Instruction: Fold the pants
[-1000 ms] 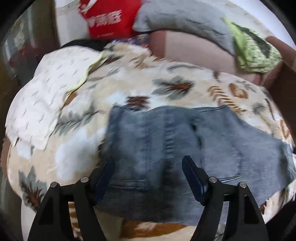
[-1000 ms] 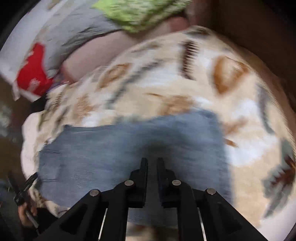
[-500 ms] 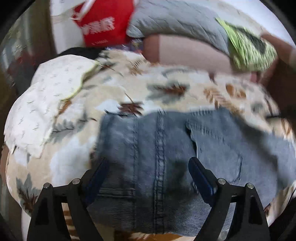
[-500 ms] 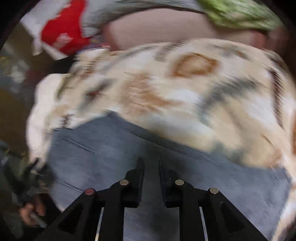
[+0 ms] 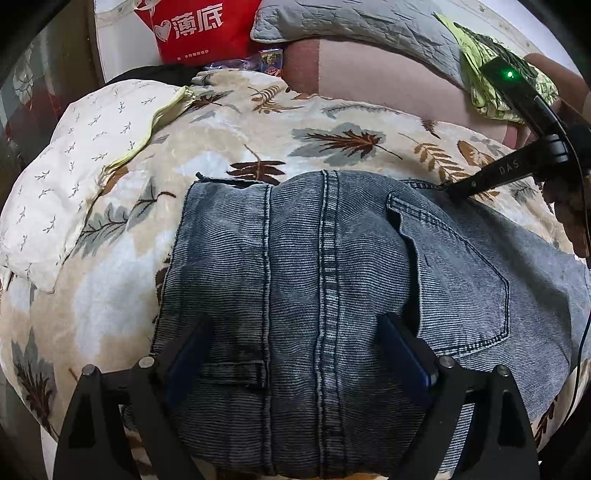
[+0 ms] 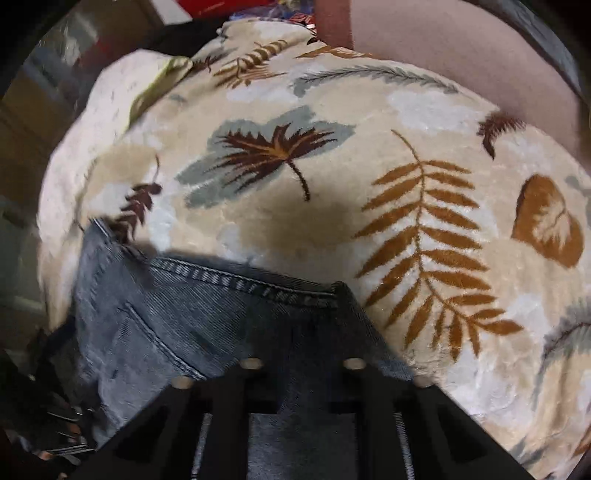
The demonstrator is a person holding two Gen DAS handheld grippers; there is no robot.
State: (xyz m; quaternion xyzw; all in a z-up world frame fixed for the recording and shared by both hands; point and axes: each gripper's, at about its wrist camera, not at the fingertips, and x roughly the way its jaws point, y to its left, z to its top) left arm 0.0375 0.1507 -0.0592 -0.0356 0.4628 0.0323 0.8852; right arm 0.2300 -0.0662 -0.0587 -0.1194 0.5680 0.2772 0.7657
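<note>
Grey-blue denim pants (image 5: pixel 332 280) lie folded on a leaf-patterned blanket (image 5: pixel 229 140), back pocket and centre seam up. My left gripper (image 5: pixel 295 347) is open, its blue-padded fingers spread just above the near part of the pants, holding nothing. My right gripper (image 5: pixel 452 189) comes in from the right in the left wrist view, its tip at the far right edge of the pants. In the right wrist view the right gripper (image 6: pixel 301 373) is shut on a raised fold of the pants (image 6: pixel 207 314) near the stitched edge.
A white patterned quilt (image 5: pixel 74 162) lies on the left of the blanket. Behind are a red bag (image 5: pixel 199 29), a grey pillow (image 5: pixel 354 22), a pink cushion (image 5: pixel 384 81) and a green cloth (image 5: pixel 495 74).
My right gripper has moved across to the far edge of the pants and now pinches that edge. My left gripper stays open and has moved slightly closer to the pants.
</note>
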